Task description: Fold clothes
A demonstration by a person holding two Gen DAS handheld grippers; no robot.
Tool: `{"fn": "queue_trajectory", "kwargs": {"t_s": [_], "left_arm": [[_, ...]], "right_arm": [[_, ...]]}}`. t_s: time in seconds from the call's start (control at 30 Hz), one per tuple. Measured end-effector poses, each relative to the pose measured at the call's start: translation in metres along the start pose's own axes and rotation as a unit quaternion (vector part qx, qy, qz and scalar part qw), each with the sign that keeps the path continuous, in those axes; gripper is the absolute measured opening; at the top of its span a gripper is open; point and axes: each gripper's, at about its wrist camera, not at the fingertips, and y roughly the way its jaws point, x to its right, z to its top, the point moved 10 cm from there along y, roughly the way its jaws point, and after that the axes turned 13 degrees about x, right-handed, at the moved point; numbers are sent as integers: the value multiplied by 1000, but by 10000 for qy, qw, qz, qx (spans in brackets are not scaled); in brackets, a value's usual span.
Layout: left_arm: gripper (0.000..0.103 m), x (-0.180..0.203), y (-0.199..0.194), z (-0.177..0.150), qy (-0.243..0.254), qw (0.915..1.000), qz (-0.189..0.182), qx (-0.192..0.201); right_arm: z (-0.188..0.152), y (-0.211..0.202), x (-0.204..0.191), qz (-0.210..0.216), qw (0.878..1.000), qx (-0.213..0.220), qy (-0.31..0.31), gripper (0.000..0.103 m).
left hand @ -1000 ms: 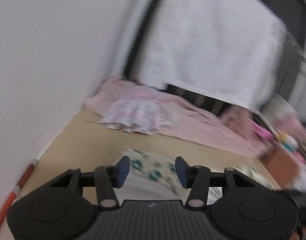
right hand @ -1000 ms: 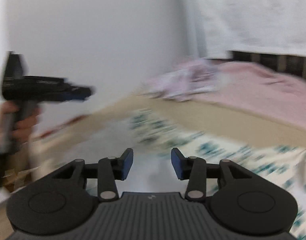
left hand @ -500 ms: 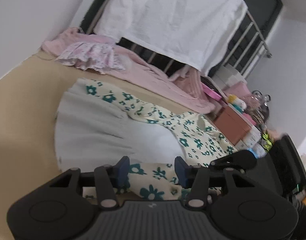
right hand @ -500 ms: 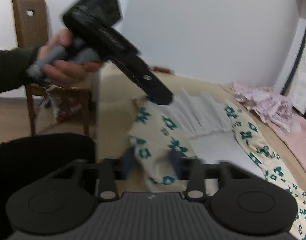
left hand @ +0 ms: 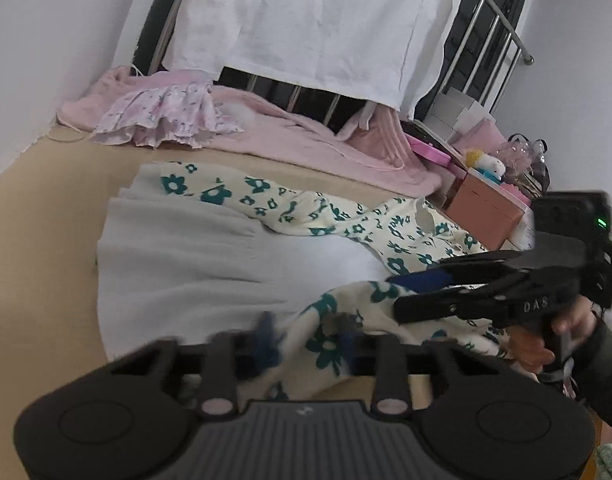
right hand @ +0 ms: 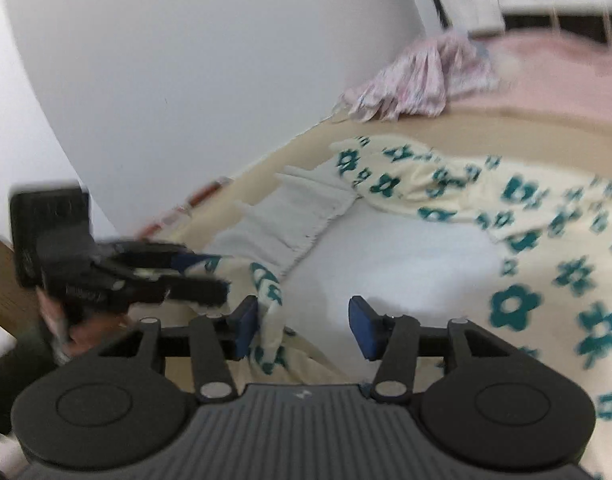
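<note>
The left gripper (left hand: 306, 346) is blurred, its jaws apart with a floral fold between them; whether it pinches cannot be told. The right gripper (right hand: 303, 326) is open, the fold's edge beside its left pad. The dress (left hand: 233, 248) lies spread on the tan bed (left hand: 41, 240): a cream flowered knit over a pale pleated skirt. It is judged light, limp and prone to slump; the hem or sleeve edge is best pinched.
</note>
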Motion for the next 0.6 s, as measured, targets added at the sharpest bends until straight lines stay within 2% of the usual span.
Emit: {"fn": "queue_trajectory", "kwargs": {"t_s": [0.03, 0.07, 0.1, 0.17, 0.2, 0.23, 0.27, 0.3, 0.33, 0.37, 0.4, 0.43, 0.5, 0.6], "left_arm": [[7, -3, -1, 0, -80, 10000, 0, 17], [7, -7, -1, 1, -159, 9999, 0, 33], [4, -10, -2, 1, -233, 9997, -4, 59], [3, -10, -9, 5, -341, 9993, -40, 180], [3, -10, -13, 7, -374, 9990, -49, 240], [3, -8, -17, 9, -331, 9990, -34, 292], [3, -6, -20, 11, -267, 9991, -40, 320], [3, -3, -25, 13, -161, 9991, -32, 386], [3, 0, -31, 15, -52, 9989, -33, 455], [3, 3, -36, 17, 65, 9986, -65, 528], [3, 5, -41, 18, 169, 9982, -52, 565], [3, 3, -46, 16, 256, 9980, 47, 571], [3, -1, -56, 13, 225, 9980, 226, 537], [5, -9, -71, 8, -21, 9979, 476, 440]], "right_arm": [[3, -4, 0, -244, 9993, 150, -229, 44], [7, -9, 0, -493, 9972, 306, -480, 29], [10, -14, -1, -781, 9929, 422, -795, 22], [14, -27, -5, -1305, 9795, 593, -1416, 22], [15, -34, -12, -1226, 9780, 680, -1541, 25], [13, -42, -22, -968, 9795, 751, -1600, 30], [11, -49, -32, -709, 9802, 821, -1658, 49], [8, -55, -41, -478, 9803, 859, -1712, 60], [1, -57, -49, -315, 9805, 824, -1757, 60], [-5, -57, -53, -218, 9811, 768, -1762, 52], [-12, -54, -51, -281, 9833, 662, -1672, 23], [-19, -50, -50, -344, 9852, 557, -1582, 12], [-31, -44, -47, -440, 9881, 362, -1431, 8], [-43, -46, -51, -290, 9892, 207, -1422, 6]]}}
